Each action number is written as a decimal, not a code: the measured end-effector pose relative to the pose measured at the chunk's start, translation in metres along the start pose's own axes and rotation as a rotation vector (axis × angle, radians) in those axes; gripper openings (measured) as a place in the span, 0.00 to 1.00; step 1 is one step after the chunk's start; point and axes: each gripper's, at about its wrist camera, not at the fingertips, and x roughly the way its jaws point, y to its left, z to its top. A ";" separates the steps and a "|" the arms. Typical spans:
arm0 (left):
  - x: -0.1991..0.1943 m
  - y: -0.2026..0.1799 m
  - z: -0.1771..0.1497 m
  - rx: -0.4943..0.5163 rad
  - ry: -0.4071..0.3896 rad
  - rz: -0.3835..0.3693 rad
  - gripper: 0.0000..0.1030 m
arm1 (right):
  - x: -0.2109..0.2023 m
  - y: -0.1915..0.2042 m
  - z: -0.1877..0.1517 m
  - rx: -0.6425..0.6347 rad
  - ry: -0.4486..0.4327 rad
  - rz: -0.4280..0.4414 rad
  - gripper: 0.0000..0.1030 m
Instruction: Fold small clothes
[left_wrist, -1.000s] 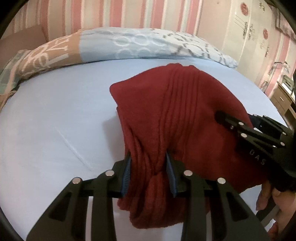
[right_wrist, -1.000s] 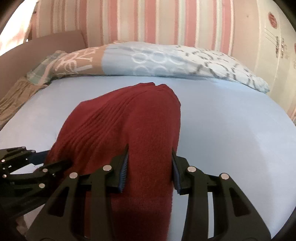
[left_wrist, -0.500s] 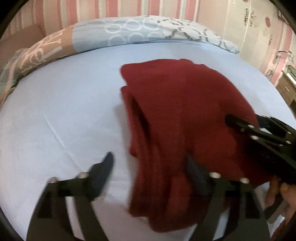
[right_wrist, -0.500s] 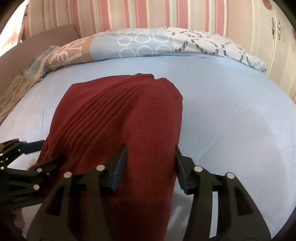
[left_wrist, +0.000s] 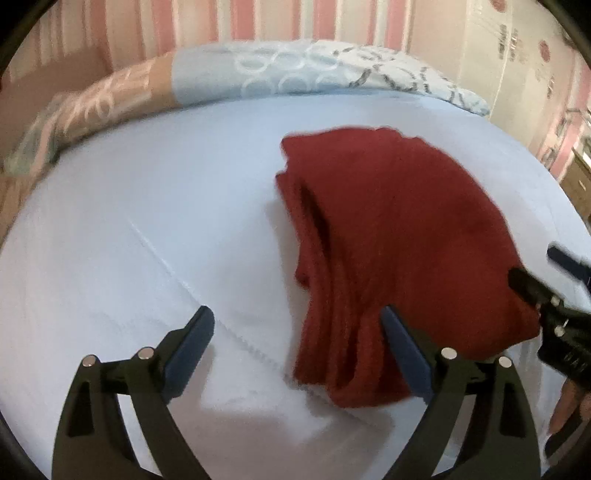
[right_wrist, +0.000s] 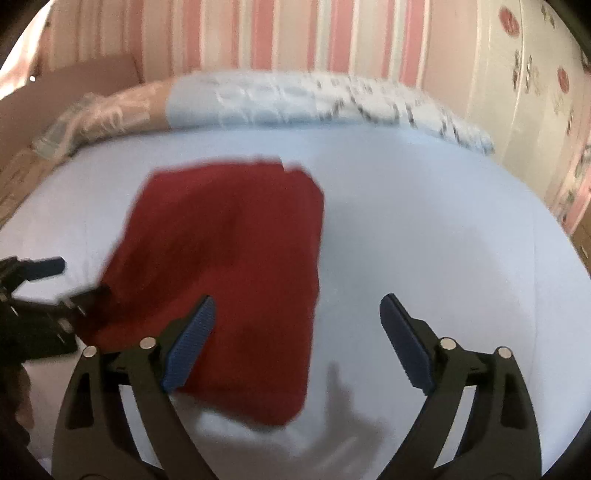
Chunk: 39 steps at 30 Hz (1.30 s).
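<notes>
One folded red garment (left_wrist: 399, 236) lies on the bed (left_wrist: 155, 229) ahead of two hand-held grippers, left (left_wrist: 297, 325) and right (right_wrist: 297, 314), whose jaws have just been opening and stand wide, gripping nothing.

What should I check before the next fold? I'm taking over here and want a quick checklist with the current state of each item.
1. Left gripper released: ok, jaws have just opened wide and grip nothing.
2. Right gripper released: ok, jaws have just opened, pads off the cloth.
3. Red knit garment lying folded on the bed sheet: ok.
4. Edges aligned: not ok, layers splay at its left side.
5. Room on the sheet around it: ok.
6. Far edge neat: cannot tell, blurred.
</notes>
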 end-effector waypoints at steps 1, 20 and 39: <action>0.004 0.003 -0.002 -0.010 0.010 0.003 0.91 | 0.003 -0.003 -0.006 0.002 0.009 -0.013 0.82; -0.049 0.010 -0.022 0.028 -0.132 0.023 0.98 | -0.054 0.008 -0.004 0.003 -0.167 0.104 0.97; -0.189 0.027 -0.115 -0.078 -0.187 0.129 0.98 | -0.151 0.058 -0.058 0.009 -0.203 0.030 0.97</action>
